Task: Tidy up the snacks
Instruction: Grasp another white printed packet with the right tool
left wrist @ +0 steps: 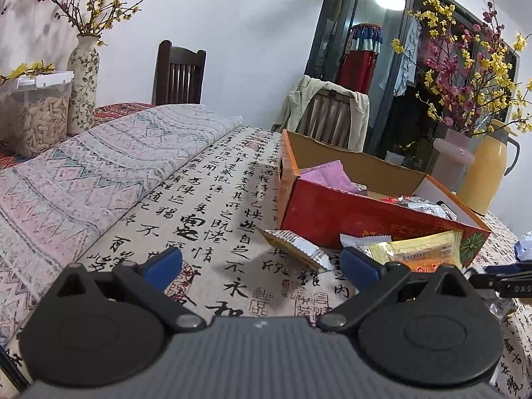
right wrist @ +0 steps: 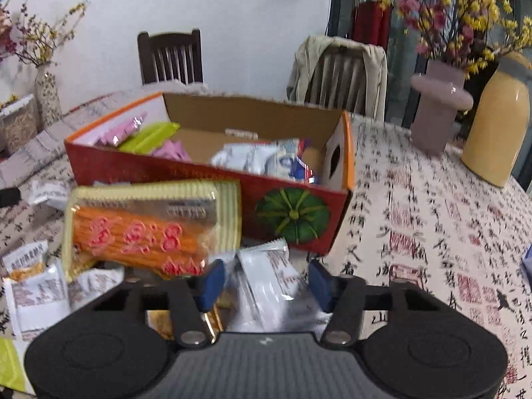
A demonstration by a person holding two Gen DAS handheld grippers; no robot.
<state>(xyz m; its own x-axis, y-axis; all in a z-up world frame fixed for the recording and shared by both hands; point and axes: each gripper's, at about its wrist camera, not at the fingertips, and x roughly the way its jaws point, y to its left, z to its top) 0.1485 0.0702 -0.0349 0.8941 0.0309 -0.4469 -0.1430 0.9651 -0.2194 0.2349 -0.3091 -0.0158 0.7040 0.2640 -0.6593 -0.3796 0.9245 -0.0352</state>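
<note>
The left gripper (left wrist: 261, 262) hovers low over the tablecloth (left wrist: 212, 179), jaws spread wide w/ nothing between them; a silver-gold sachet (left wrist: 296, 244) lies on the cloth just beyond its fingertips. The cloth is printed w/ black brush calligraphy and red seal stamps; the characters are legible as script, though too warped to quote safely. The red-orange cardboard box (right wrist: 206, 169) sits mid-table, open top, w/ a green pumpkin picture (right wrist: 292, 214) on its near right corner and gold lettering along the front, unreadable. Inside: pink packets (right wrist: 126, 129) and a lime-green one far left, white-blue packets (right wrist: 266, 159) to the right. The right gripper (right wrist: 264, 282) is partly closed around a white sachet (right wrist: 266, 279) w/ red print, too blurred to read; can't tell if the pads actually press it. Left of it, against the box front, leans a big yellow-orange pack (right wrist: 149, 222) w/ pink characters, blurred. More white sachets (right wrist: 33, 286) lie near left. A yellow flask (right wrist: 498, 119) and pink vase (right wrist: 439, 99) stand far right.
</note>
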